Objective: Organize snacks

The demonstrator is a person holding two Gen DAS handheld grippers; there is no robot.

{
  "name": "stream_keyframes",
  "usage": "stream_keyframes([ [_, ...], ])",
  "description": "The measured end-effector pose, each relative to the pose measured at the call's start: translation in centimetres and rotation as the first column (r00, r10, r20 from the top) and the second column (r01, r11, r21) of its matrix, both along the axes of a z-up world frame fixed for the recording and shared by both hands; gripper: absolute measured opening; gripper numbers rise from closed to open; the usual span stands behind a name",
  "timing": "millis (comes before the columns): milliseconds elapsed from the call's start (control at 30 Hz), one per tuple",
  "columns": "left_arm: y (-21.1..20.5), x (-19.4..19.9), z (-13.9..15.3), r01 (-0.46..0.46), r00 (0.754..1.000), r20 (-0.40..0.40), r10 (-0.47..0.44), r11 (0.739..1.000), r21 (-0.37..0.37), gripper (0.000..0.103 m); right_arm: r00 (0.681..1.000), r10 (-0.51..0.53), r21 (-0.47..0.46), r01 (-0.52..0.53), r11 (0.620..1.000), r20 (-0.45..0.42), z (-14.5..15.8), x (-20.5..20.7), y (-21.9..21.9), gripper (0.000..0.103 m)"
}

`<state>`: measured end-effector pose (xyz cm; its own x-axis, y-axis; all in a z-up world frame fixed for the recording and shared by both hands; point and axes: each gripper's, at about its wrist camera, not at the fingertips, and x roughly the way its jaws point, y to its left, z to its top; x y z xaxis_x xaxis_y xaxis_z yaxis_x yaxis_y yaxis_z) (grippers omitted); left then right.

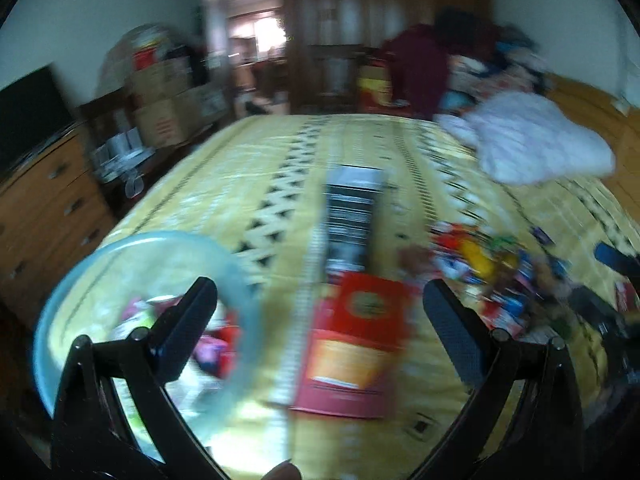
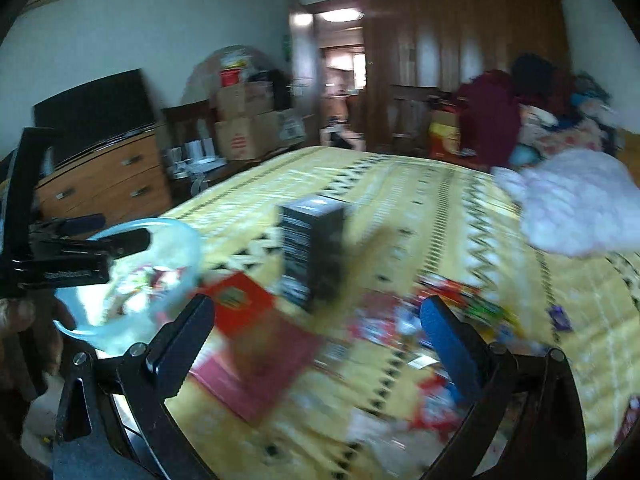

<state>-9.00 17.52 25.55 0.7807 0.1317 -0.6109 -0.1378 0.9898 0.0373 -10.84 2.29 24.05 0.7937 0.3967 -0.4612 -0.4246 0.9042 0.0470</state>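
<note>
Right gripper (image 2: pixel 318 330): my jaws gape wide, empty, above the bed (image 2: pixel 400 184).
Left gripper (image 1: pixel 320 312): spread wide, empty too.
Snacks (image 2: pixel 404 324): scattered near the bed's front edge, under my right gripper.

Yellow zigzag bedspread (image 1: pixel 248 168) — red box (image 1: pixel 360 336), pale-blue bowl (image 1: pixel 240 280).

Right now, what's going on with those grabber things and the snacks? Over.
Left hand-held gripper open, empty. Right hand-held gripper open, empty. Loose snacks piled on bed; some already in clear bowl. Red box, black box lie between.
</note>
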Motion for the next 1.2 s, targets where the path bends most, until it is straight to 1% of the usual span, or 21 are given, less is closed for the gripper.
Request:
stream_keyframes([
  [33,-1.4,0.0,-0.3,0.038,0.999,0.0,-0.038,0.999,0.005,0.103,0.999,-0.042,0.004,0.042,0.999,-0.016,-0.6,-0.1,-2.1,0.103],
  [67,-3.6,0.1,-1.0,0.095,0.995,-0.004,-0.095,0.995,0.002,0.103,0.997,-0.072,0.009,0.073,0.997,-0.034,-1.3,-0.1,-3.7,0.103],
  [133,-6.0,0.4,-2.2,0.164,0.986,-0.023,-0.165,0.986,-0.009,0.103,0.986,-0.141,0.007,0.142,0.99,-0.084,-3.0,0.1,-7.3,0.103],
  [167,-7.6,0.9,-3.5,0.206,0.977,-0.048,-0.207,0.978,-0.026,0.103,0.978,-0.177,-0.003,0.178,0.984,-0.108,-4.2,0.0,-9.1,0.103],
  [233,-9.1,1.6,-5.4,0.252,0.963,-0.076,-0.257,0.965,-0.069,0.103,0.96,-0.24,-0.025,0.238,0.971,-0.145,-6.5,-0.2,-12.2,0.103],
  [267,-10.0,2.5,-7.4,0.267,0.954,-0.115,-0.276,0.96,-0.09,0.103,0.945,-0.276,-0.033,0.274,0.961,-0.178,-8.2,-0.4,-14.1,0.103],
  [333,-11.5,3.5,-9.9,0.271,0.944,-0.168,-0.285,0.957,-0.102,0.103,0.921,-0.315,-0.043,0.313,0.949,-0.228,-10.5,-0.5,-16.5,0.103],
  [367,-12.0,4.6,-11.8,0.268,0.936,-0.202,-0.287,0.956,-0.118,0.103,0.905,-0.336,-0.051,0.335,0.941,-0.26,-12.0,-0.5,-17.7,0.103],
  [433,-12.4,5.5,-14.0,0.252,0.931,-0.239,-0.276,0.959,-0.128,0.103,0.878,-0.374,-0.058,0.374,0.925,-0.298,-14.5,-0.3,-19.7,0.103],
  [467,-12.8,6.2,-15.4,0.246,0.929,-0.253,-0.27,0.961,-0.124,0.103,0.868,-0.387,-0.064,0.387,0.92,-0.311,-15.4,-0.2,-20.3,0.103],
  [567,-13.6,7.5,-18.1,0.236,0.922,-0.289,-0.257,0.966,-0.106,0.103,0.838,-0.424,-0.061,0.43,0.901,-0.344,-18.2,0.5,-22.3,0.103],
  [667,-13.7,8.5,-19.9,0.213,0.926,-0.295,-0.237,0.971,-0.111,0.103,0.818,-0.456,-0.047,0.471,0.881,-0.351,-19.7,1.5,-24.2,0.103],
  [800,-13.9,9.7,-21.4,0.188,0.928,-0.301,-0.22,0.973,-0.131,0.103,0.784,-0.514,-0.02,0.542,0.84,-0.349,-20.6,2.7,-27.1,0.103],
  [833,-13.9,9.9,-21.8,0.182,0.927,-0.304,-0.219,0.973,-0.143,0.103,0.771,-0.532,-0.025,0.56,0.828,-0.35,-20.9,3.0,-27.9,0.103],
  [900,-13.6,10.3,-22.4,0.166,0.931,-0.295,-0.215,0.969,-0.182,0.103,0.753,-0.549,-0.039,0.576,0.816,-0.363,-21.4,3.6,-28.9,0.103],
  [967,-13.7,10.8,-22.8,0.159,0.933,-0.29,-0.211,0.968,-0.194,0.103,0.741,-0.551,-0.073,0.571,0.818,-0.383,-22.2,4.3,-29.0,0.103],
  [1100,-14.1,10.9,-23.3,0.167,0.937,-0.277,-0.213,0.969,-0.18,0.103,0.734,-0.551,-0.11,0.558,0.822,-0.397,-23.2,4.7,-28.9,0.103],
  [1200,-13.9,10.9,-23.4,0.172,0.939,-0.265,-0.22,0.966,-0.193,0.103,0.724,-0.557,-0.143,0.552,0.821,-0.406,-23.7,4.9,-28.5,0.103],
])
